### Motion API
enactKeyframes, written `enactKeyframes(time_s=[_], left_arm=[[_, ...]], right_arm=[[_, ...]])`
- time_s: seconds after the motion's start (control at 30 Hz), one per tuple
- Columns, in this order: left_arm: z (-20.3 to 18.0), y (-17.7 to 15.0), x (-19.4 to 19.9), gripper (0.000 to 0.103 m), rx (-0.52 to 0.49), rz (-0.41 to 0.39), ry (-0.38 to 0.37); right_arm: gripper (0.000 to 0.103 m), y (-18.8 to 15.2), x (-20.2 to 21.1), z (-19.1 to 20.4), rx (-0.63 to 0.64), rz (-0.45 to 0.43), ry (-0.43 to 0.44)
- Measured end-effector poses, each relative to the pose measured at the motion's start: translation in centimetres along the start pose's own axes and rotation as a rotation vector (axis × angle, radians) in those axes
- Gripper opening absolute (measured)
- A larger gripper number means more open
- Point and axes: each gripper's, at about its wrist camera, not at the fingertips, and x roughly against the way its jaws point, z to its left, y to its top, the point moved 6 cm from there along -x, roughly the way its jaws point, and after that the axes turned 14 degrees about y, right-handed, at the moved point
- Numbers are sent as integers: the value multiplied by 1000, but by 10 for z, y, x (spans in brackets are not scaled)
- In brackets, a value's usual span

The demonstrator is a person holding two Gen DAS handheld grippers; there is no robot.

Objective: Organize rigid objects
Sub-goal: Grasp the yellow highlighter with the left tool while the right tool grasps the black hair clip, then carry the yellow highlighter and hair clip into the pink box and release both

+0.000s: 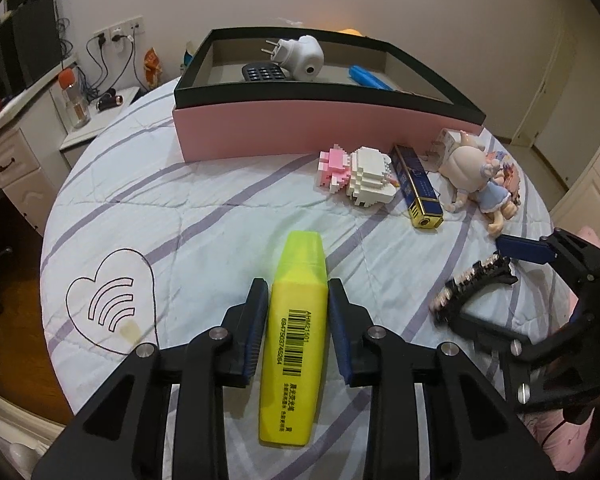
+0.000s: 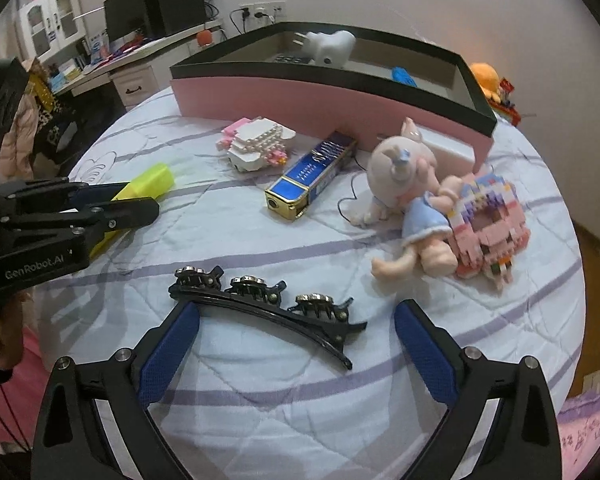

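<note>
L gripper (image 1: 298, 292) is clamped on the yellow highlighter (image 1: 296, 332) — pads tight on both sides, pen's long axis running straight out along the fingers toward the pink box (image 1: 300, 128), which sits ahead w/ a charger and remote already inside. R gripper (image 2: 296, 328) has its jaws wide apart, black hair clip (image 2: 268, 308) lying crosswise between the tips on the bedspread — long axis left-right, so probably needs a pinch across its thin width.
</note>
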Motion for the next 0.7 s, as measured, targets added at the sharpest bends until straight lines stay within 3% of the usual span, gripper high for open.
enactKeyframes(time_s=[0.07,0.17,0.4,0.5,0.57,0.7], left_arm=[[0,-1,1,31,-2,-2,4],[-1,-1,1,31,-3,-2,9],[-1,-1,1,32,-2,-1,10],[-4,-1,1,40,-7,-4,10],[-8,-1,1,49,-17,-8,15],[-14,-2,2,55,-32,-17,29]], right_arm=[[61,1,5,1,11,-9,10],[32,2,7,6,48,14,70],[32,5,6,3,83,16,87],[34,10,3,3,102,8,84],[46,13,-1,3,119,2,82],[49,16,0,2,136,6,86]])
